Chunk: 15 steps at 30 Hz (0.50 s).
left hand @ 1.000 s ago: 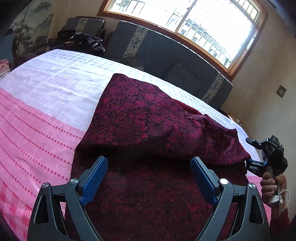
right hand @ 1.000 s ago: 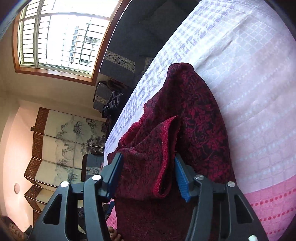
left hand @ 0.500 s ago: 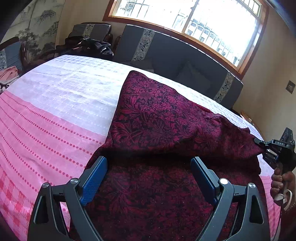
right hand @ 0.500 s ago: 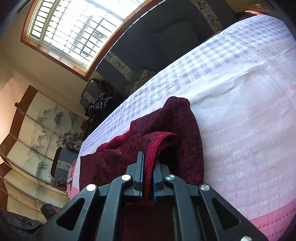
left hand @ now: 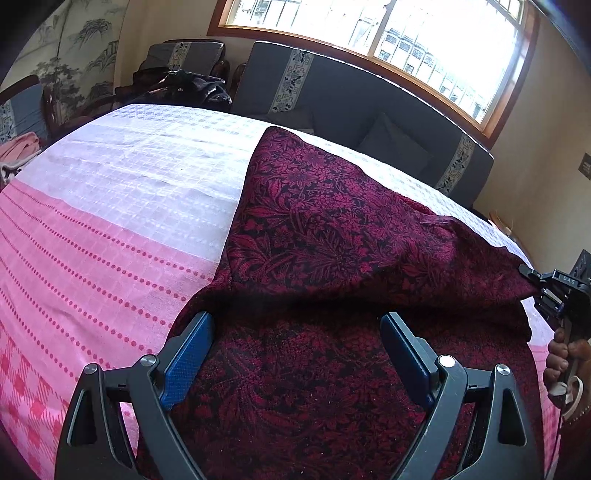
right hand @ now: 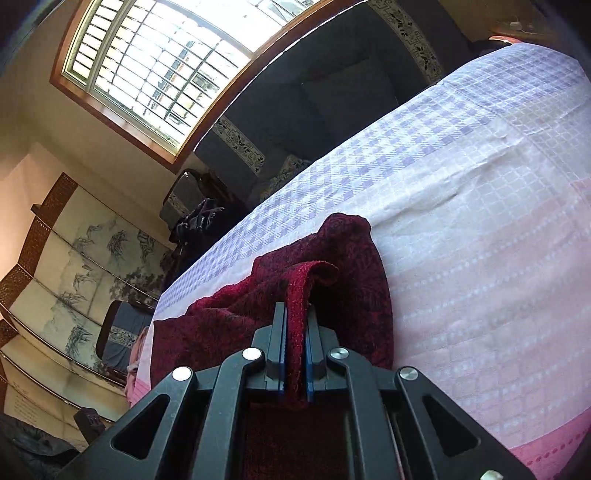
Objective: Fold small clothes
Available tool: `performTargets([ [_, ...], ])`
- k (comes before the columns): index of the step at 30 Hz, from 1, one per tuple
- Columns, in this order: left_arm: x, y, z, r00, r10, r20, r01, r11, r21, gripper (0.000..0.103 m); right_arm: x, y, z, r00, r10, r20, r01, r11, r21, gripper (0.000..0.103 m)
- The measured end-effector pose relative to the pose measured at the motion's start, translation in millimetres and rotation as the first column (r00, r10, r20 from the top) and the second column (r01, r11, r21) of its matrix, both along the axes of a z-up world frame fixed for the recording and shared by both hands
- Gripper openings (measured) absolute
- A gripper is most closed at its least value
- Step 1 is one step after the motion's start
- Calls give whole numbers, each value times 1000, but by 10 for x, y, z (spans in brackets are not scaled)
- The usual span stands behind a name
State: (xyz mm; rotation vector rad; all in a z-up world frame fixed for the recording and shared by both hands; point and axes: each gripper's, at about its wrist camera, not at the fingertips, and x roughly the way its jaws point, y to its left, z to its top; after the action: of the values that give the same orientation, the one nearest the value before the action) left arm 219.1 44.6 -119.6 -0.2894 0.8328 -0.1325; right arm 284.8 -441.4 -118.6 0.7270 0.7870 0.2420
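Note:
A dark red floral garment (left hand: 332,236) lies on a pink and white bedspread (left hand: 110,206), its far part folded over the near part. My left gripper (left hand: 297,332) is open just above the garment's near layer, the blue pads on either side of the cloth. My right gripper (right hand: 294,325) is shut on a raised fold of the garment's edge (right hand: 303,280). It also shows at the right edge of the left wrist view (left hand: 554,291), held by a hand at the garment's right corner.
A dark sofa (left hand: 369,107) runs along the far side of the bed under a bright window (left hand: 388,33). A black bag (left hand: 184,85) sits on a chair at the back left. A painted folding screen (right hand: 66,266) stands to the left.
My right gripper has closed on the garment's edge fold and lowered toward the bed. My left gripper stayed open and moved a little nearer the cloth.

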Motion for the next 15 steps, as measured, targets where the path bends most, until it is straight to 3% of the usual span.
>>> performTargets([
  [4, 7, -9, 0, 1000, 2, -2, -2, 1000, 10, 91, -4, 31, -225, 997, 7, -77, -9, 1000, -26, 8],
  [11, 8, -2, -14, 1000, 3, -6, -3, 1000, 2, 91, -49, -103, -219, 996, 15, -93, -7, 997, 77, 14],
  [13, 7, 0, -15, 1000, 3, -6, -3, 1000, 2, 91, 22, -169, -222, 995, 11, -104, 3, 991, 133, 18],
  [15, 7, -1, -15, 1000, 3, -7, -3, 1000, 2, 91, 132, -205, -216, 994, 21, -109, -2, 985, 173, 28],
])
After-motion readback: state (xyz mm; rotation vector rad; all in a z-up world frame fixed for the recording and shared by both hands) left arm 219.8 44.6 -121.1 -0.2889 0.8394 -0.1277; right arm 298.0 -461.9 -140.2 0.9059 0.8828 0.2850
